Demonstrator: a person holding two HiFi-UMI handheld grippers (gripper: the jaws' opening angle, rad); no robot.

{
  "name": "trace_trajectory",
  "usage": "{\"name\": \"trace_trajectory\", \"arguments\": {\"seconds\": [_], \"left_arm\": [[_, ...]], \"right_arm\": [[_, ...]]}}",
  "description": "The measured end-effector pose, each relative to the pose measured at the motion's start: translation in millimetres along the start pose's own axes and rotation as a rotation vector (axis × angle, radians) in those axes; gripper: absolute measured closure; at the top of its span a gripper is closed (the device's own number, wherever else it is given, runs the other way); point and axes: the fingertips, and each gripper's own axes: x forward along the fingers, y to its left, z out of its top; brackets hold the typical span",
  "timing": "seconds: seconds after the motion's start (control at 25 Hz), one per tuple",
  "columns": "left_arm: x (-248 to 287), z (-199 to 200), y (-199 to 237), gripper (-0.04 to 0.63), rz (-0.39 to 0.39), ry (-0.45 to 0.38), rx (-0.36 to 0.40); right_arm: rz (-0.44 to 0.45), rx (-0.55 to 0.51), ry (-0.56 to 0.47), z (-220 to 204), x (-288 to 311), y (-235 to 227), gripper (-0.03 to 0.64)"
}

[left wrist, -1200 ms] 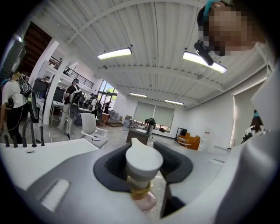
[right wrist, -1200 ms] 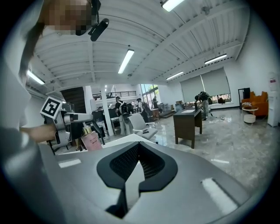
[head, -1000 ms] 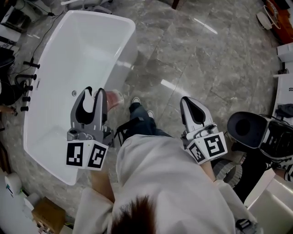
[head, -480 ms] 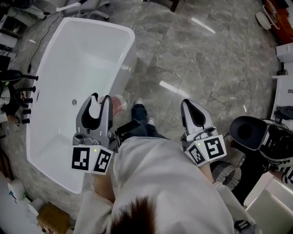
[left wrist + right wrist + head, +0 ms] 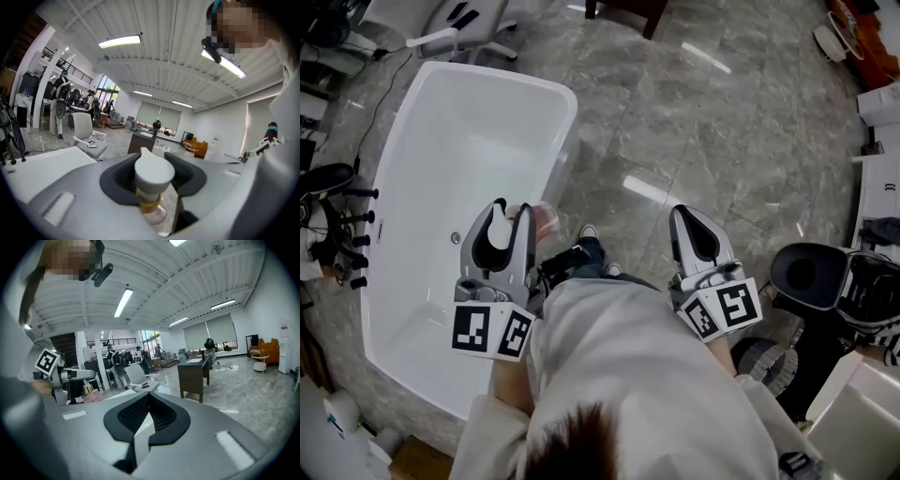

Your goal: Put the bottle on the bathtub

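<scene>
Left gripper view: pinching the bottle (image 5: 152,187) neck in left gripper (image 5: 508,208) jaws; right gripper (image 5: 149,401) jaws pressing together; risking toppling off the narrow bathtub (image 5: 572,112) rim if tilted.

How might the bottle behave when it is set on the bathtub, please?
The bottle looks rigid, so it probably won't squash in the left gripper. Its pink body looks smooth, perhaps slippery. The bathtub rim is narrow and glossy, so it may tip or slide there.
</scene>
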Motion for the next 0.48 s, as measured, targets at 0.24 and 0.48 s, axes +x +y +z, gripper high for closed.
{"name": "trace_trajectory", "arguments": {"seconds": [0.24, 0.48], "left_arm": [[22.2, 7.4, 15.2, 0.396, -0.029, 0.007, 0.009], [31.1, 8.6, 18.7, 0.396, -0.039, 0.016, 0.003]], "right_arm": [[-0.045, -0.004, 0.001, 2.3, 16.6, -4.4, 0.618], [-0.059, -0.015, 0.021, 2.5, 20.0, -7.4, 0.618]]}}
